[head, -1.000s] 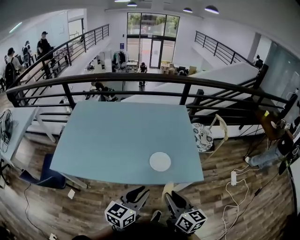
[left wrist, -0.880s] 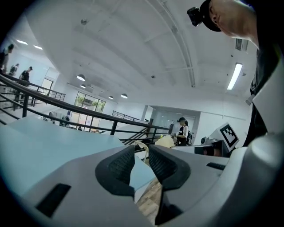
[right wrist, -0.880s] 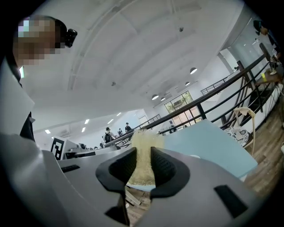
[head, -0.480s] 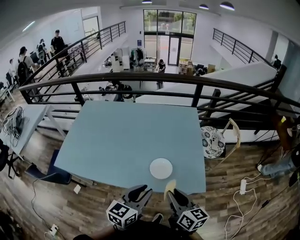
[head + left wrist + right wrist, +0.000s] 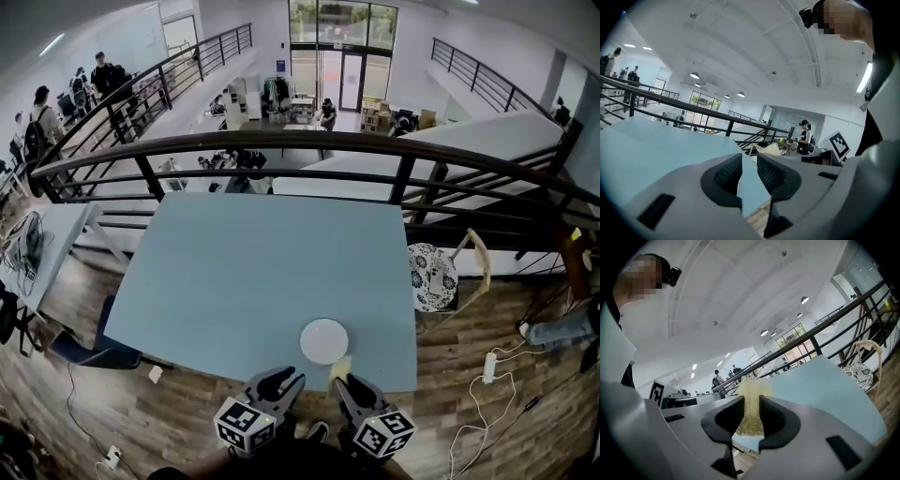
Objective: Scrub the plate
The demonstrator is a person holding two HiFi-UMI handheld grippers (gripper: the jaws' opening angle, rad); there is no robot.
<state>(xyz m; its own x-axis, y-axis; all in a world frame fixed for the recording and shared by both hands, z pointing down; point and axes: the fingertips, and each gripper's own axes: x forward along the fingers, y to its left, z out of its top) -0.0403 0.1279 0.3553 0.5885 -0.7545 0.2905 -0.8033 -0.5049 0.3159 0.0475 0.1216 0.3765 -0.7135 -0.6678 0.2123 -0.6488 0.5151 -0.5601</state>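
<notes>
A white plate (image 5: 323,341) lies on the light blue table (image 5: 253,281), close to its near edge and right of the middle. My right gripper (image 5: 341,379) hovers just before that edge, below the plate, shut on a yellow sponge (image 5: 340,367) that sticks up between its pads. In the right gripper view the sponge (image 5: 751,404) fills the gap of the right gripper (image 5: 751,416), with the table (image 5: 820,385) beyond it. My left gripper (image 5: 281,380) is level with it to the left, off the table. In the left gripper view the left gripper (image 5: 749,173) stands narrowly open and empty.
A black railing (image 5: 281,145) runs along the table's far side. A chair with a patterned cushion (image 5: 433,277) stands at the right, another table (image 5: 37,244) at the left. Cables and a power strip (image 5: 487,366) lie on the wooden floor.
The table and plate have drawn nearer to both grippers; the sponge tip now sits just under the plate's rim. Neither gripper's jaws have changed.
</notes>
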